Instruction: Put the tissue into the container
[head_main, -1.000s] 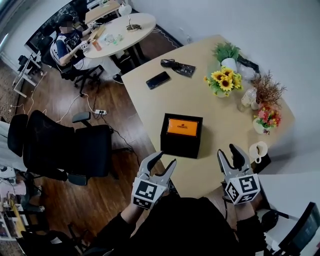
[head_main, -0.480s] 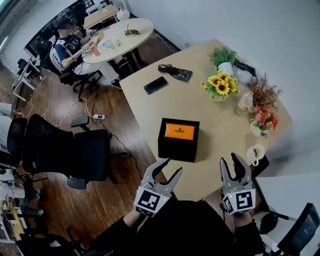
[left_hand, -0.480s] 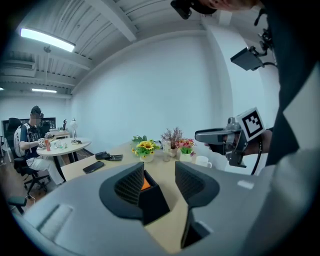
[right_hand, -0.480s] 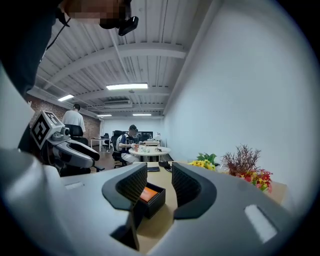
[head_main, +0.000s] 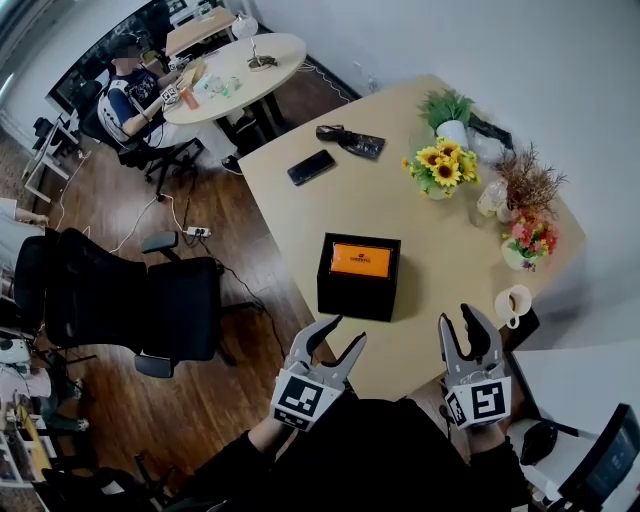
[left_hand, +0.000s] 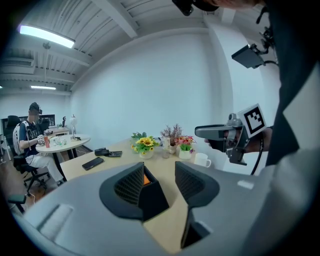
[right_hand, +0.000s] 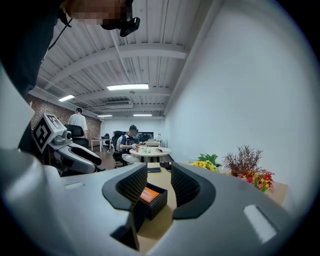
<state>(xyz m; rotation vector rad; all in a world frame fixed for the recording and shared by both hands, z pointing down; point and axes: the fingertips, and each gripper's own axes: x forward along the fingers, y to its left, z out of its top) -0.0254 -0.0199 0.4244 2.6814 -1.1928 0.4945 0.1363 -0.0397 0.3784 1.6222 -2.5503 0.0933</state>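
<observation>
We look steeply down on a light wooden bench with a black office chair on the wood floor to its left. Near the bench's front edge stands an open black box. An orange pack, seemingly the tissue, lies flat inside it, and its dark print is too small to read.

Below the box we hold two grippers above the bench edge, apart from the box. The left gripper is released, with nothing in its gap. The right gripper has just been closing its jaws, but they stand apart with nothing between them. Each gripper carries a cube of black-and-white square markers, with no words on them.

Smaller things sit farther back: a pot of sunflowers, a white mug and a dark phone.

Only the gripper views show the ceiling lights. Each one also shows the other gripper from the side, and the box beyond its own jaws. The right gripper view alone shows a person standing far off.
</observation>
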